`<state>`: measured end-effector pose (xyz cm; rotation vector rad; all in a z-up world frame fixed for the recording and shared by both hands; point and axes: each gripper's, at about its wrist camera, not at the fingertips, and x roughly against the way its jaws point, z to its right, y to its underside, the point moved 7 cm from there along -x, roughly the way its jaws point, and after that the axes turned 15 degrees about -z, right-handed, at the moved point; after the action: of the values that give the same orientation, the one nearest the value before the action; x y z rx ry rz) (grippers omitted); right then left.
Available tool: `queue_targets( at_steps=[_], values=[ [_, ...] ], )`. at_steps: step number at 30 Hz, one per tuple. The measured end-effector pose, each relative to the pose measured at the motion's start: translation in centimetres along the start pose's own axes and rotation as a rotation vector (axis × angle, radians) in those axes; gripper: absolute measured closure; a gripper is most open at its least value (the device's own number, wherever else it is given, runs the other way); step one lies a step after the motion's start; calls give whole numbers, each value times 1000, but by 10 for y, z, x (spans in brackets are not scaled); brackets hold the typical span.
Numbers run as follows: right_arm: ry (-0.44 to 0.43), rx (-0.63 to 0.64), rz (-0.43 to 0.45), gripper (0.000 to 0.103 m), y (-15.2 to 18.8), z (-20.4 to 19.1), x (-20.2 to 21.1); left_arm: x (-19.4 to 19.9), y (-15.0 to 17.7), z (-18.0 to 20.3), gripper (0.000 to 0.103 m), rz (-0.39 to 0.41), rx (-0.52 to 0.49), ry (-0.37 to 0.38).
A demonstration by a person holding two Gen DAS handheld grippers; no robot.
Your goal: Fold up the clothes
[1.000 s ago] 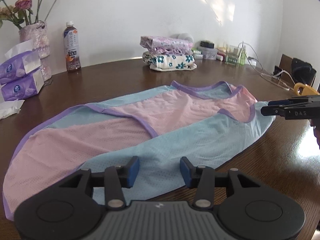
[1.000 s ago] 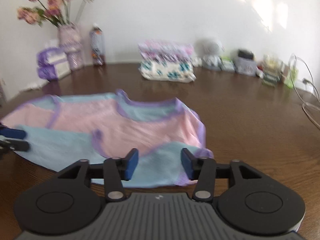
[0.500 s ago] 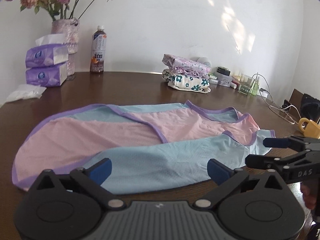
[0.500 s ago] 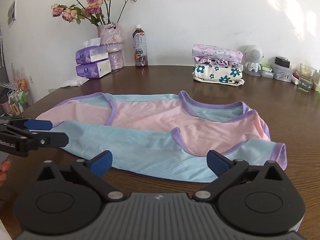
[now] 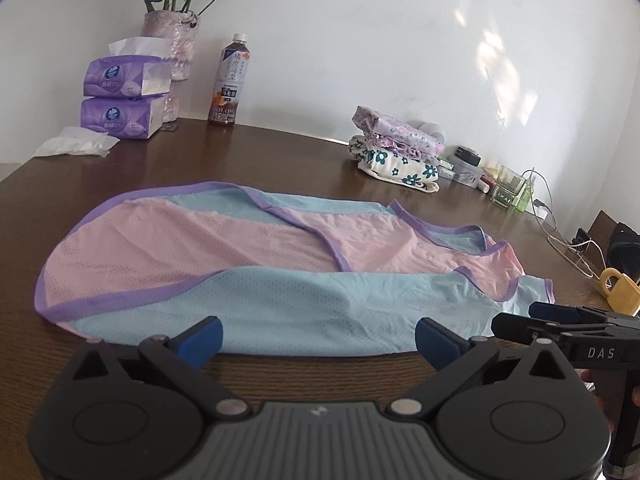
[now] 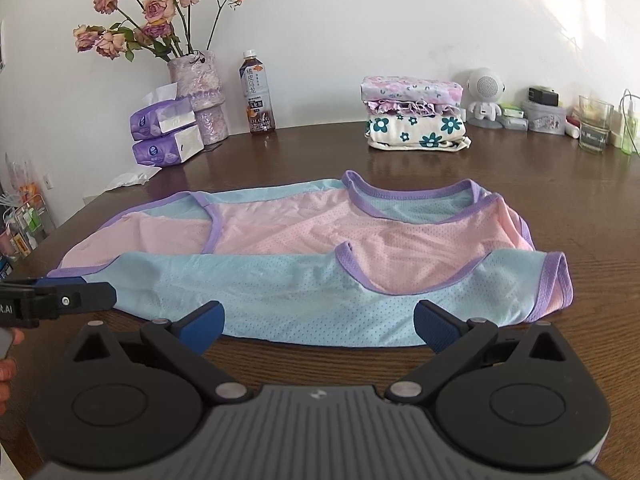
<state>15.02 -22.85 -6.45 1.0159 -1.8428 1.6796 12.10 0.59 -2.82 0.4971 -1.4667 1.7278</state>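
Left tool (image 5: 318, 338), right tool (image 6: 318, 328): both spread wide, empty; pink-and-blue mesh garment with purple trim (image 6: 304, 256) at 12 o'clock, flat on brown wooden tabletop (image 6: 560, 200).

A plain white wall (image 6: 360, 20) runs behind a dark brown wooden table (image 6: 560, 200) with visible grain, and patches of sunlight fall on the wall's upper right. Against the wall stand a pale vase (image 6: 198, 96) of dried pink roses (image 6: 132, 20), two stacked purple tissue packs (image 6: 166, 132) and a bottle of brown tea (image 6: 257, 94). A loose white tissue (image 5: 76, 146) lies near the table's edge. Further along the wall are a small white round speaker (image 6: 485, 98), a glass cup (image 6: 595, 128), small boxes and white cables (image 5: 560, 232). A yellow mug (image 5: 620, 292) sits at the table's far right corner.
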Motion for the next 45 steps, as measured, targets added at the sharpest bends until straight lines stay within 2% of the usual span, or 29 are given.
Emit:
queue_targets(
  at_steps=[4,7,15,20,26,34,45],
  values=[
    [0,-5,0,0,1,-2,1,3,2,2,0,-1,8,2],
    [9,-2,-2,0,1,-4,2,10,2,4,0,36,-3,5],
    [-22,-6,16,0,1,-10,8,20,1,12,0,93,-36,-55],
    [0,0,43,0,-1,-12,12,17,2,8,0,80,-17,-93],
    [-25,-1,47,0,-3,-10,14,23,2,4,0,99,-4,-39],
    [0,-20,69,0,-7,-6,14,20,-5,-9,2,68,40,-47],
    [-32,-5,70,0,-18,-2,15,28,-23,-6,2,108,-37,-96]
  ],
)
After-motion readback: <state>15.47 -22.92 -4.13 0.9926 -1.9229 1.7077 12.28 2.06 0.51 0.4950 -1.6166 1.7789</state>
